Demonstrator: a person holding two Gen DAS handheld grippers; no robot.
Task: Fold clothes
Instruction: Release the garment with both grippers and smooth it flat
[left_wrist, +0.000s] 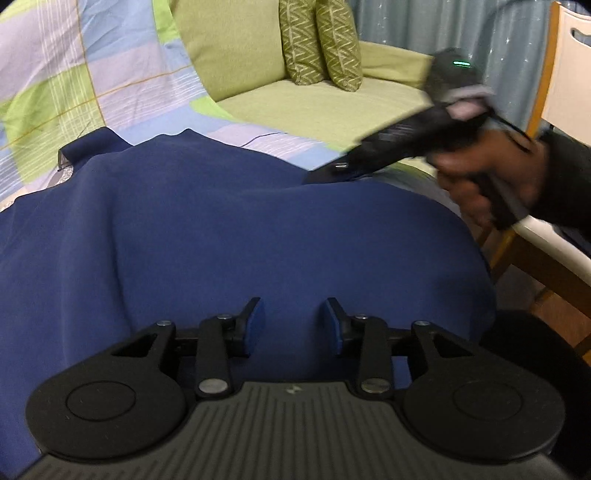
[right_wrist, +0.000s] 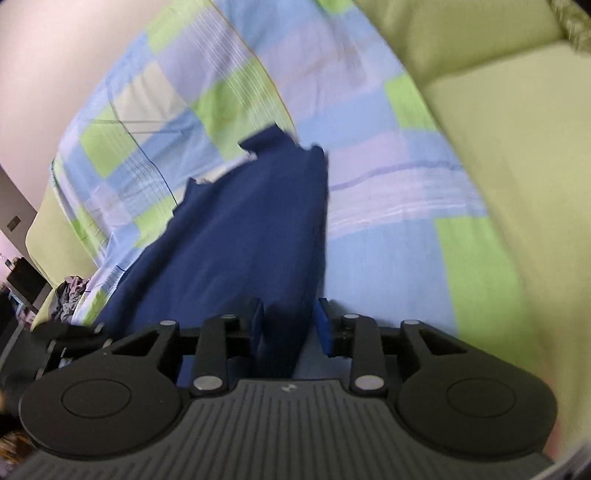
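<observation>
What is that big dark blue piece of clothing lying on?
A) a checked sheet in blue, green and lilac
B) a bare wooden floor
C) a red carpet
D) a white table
A: the dark blue garment is spread over a checked sheet of blue, green and lilac patches, which shows all round its far edge in both views.

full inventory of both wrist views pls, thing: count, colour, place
garment: 1, navy blue, spread on the sheet
sheet: 1, blue, lilac and green checks, over the sofa
sofa: 1, light green, behind
cushions: 2, green zigzag, upright on the sofa seat
chair: 1, wood and white, far right
curtain: 1, grey, background
left tongs: open above the garment, nothing between
right tongs: fabric fold between, pads not pressing
hand: 1, dark sleeve, holds the right tongs
</observation>
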